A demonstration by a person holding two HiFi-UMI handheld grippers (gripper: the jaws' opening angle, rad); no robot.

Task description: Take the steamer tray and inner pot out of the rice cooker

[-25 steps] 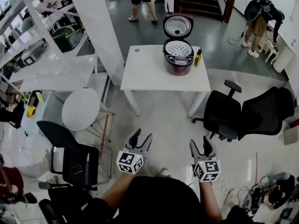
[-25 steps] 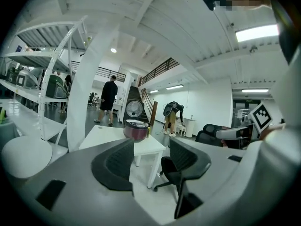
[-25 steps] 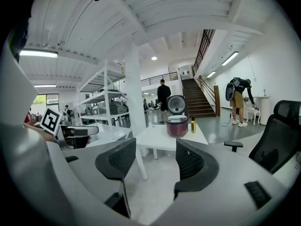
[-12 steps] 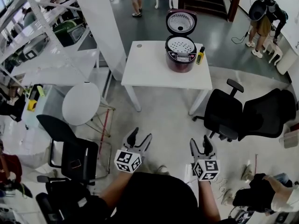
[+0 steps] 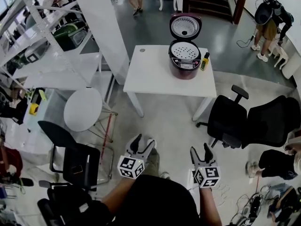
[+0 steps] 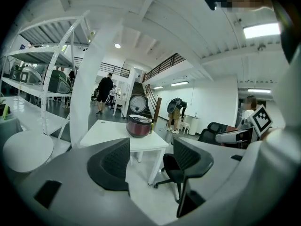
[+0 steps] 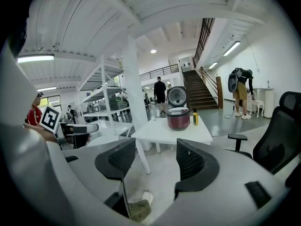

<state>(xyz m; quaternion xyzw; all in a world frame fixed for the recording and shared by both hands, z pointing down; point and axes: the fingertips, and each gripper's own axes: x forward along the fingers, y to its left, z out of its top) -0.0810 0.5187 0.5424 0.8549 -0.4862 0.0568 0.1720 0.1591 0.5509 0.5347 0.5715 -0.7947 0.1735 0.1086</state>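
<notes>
Head view, rice cooker [image 5: 184, 60]: stands on the white table [image 5: 150, 74], by the far edge of the tabletop, toward its right corner; lid [image 5: 185, 26] raised upright behind it.
Head view, steamer tray [image 5: 184, 51]: seated in the cooker's mouth, perforated face up; the inner pot cannot be made out beneath it.
Head view, yellow bottle [image 5: 205, 61]: just beside the cooker, on the right-edge side.
Head view, left gripper [image 5: 142, 143]: low in the frame over the floor, well apart from the table, jaws pointing toward it.
Head view, right gripper [image 5: 201, 150]: level with the left one, also well apart from the cooker.
Head view only: black office chair [image 5: 230, 121] beside the table's right edge; round white table [image 5: 83, 109] at the left.

Left gripper view, left gripper [image 6: 150, 159]: jaws released and spread wide, nothing between the pads.
Left gripper view, rice cooker [image 6: 139, 126]: far off, above the gap and nearer the left jaw, on the tabletop [image 6: 113, 134].
Left gripper view only: the right gripper's marker cube [image 6: 261, 120] at the right edge.

Right gripper view, right gripper [image 7: 155, 161]: jaws parted, pads clear, gripping nothing.
Right gripper view, rice cooker [image 7: 178, 118]: distant, above the right jaw; bottle [image 7: 194, 117] at its right.
Right gripper view only: the left gripper's marker cube [image 7: 50, 118]; the person's shoe [image 7: 141, 206] on the floor below the gap.
</notes>
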